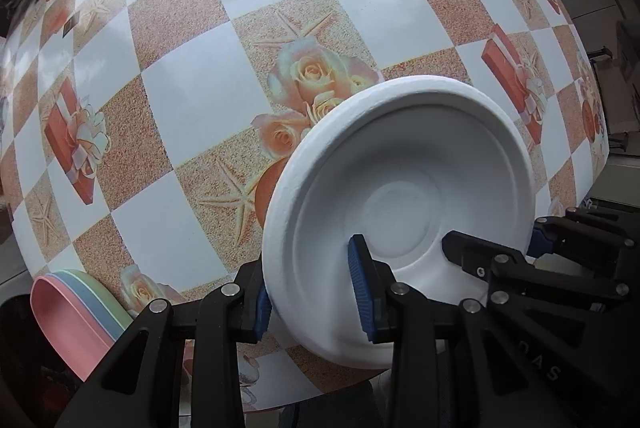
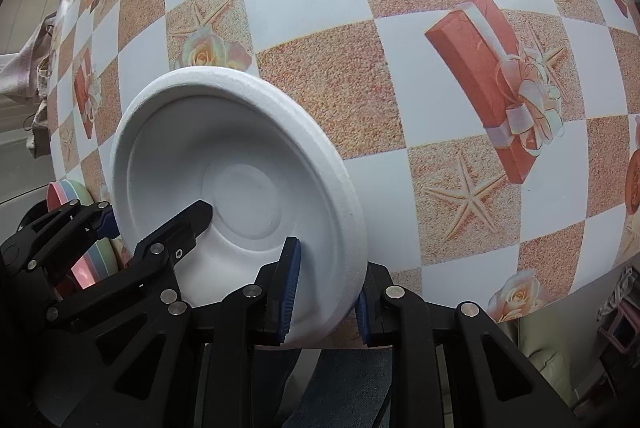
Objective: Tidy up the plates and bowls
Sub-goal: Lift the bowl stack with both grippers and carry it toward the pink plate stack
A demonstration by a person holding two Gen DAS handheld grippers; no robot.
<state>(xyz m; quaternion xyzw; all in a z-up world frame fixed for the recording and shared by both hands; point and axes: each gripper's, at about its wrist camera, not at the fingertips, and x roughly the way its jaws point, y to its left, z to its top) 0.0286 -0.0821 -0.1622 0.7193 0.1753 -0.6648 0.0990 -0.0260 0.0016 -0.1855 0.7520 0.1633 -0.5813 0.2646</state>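
A white foam bowl (image 1: 400,164) is held tilted above the table's near edge, its inside facing me. My left gripper (image 1: 312,296) is shut on the bowl's left rim, one blue pad inside and one outside. My right gripper (image 2: 326,292) is shut on the bowl's (image 2: 240,156) right rim in the same way. Each gripper also shows in the other's view: the right one (image 1: 492,248) and the left one (image 2: 154,224), on opposite sides of the bowl. A stack of pink, blue and green plates (image 1: 76,308) lies at the table's near left edge; it also shows in the right wrist view (image 2: 90,260).
The table (image 1: 208,100) has a checkered cloth with roses, starfish and gift boxes. Its near edge runs just under the bowl. Furniture and clutter stand beyond the table's right side (image 1: 616,108).
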